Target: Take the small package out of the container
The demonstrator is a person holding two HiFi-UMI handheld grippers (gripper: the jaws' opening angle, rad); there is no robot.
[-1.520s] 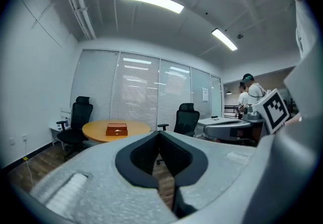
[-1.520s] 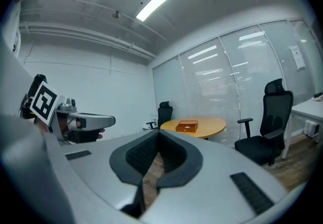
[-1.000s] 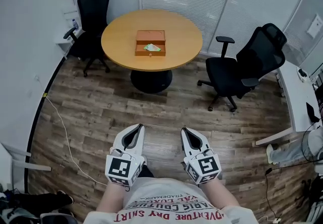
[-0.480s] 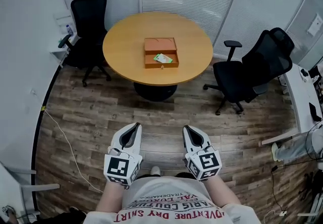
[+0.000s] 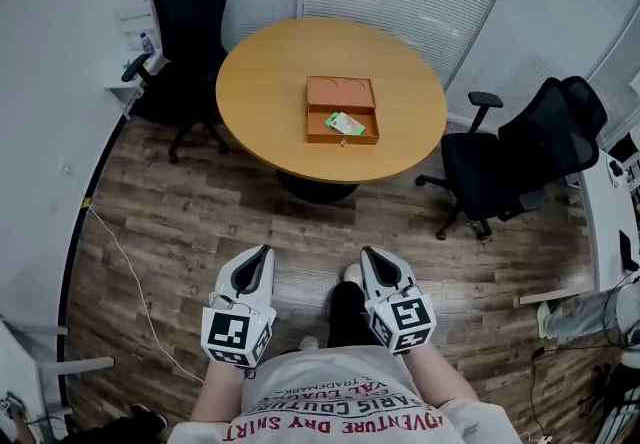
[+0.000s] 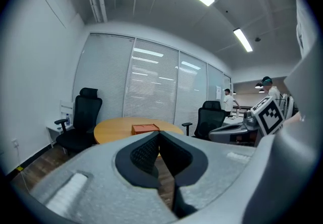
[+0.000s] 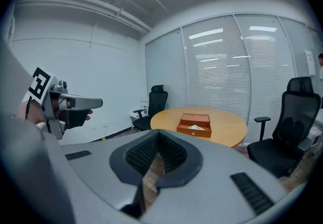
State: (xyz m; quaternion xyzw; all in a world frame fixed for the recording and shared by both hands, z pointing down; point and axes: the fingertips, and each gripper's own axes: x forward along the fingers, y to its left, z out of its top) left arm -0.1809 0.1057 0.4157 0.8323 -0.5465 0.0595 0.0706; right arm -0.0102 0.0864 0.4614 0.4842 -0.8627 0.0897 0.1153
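Observation:
An orange wooden container [image 5: 342,110] with its drawer pulled out stands on the round wooden table [image 5: 260,92]. In the drawer lies the small green and white package [image 5: 345,122]. Both grippers are held low in front of the person's body, well short of the table. My left gripper [image 5: 264,253] is shut and empty, and so is my right gripper [image 5: 369,255]. The left gripper view shows the container [image 6: 145,128] far off beyond the closed jaws. In the right gripper view the container [image 7: 195,124] and the package [image 7: 195,126] also sit far ahead.
A black office chair [image 5: 188,27] stands at the table's far left and another one [image 5: 520,147] at its right. A white cable [image 5: 130,272] runs over the wooden floor at left. Blinds line the wall behind. A white desk edge [image 5: 560,294] juts in at right.
The table and container have come nearer and shifted right and down in the head view as the person walks forward. Both grippers stay shut in front of the body.

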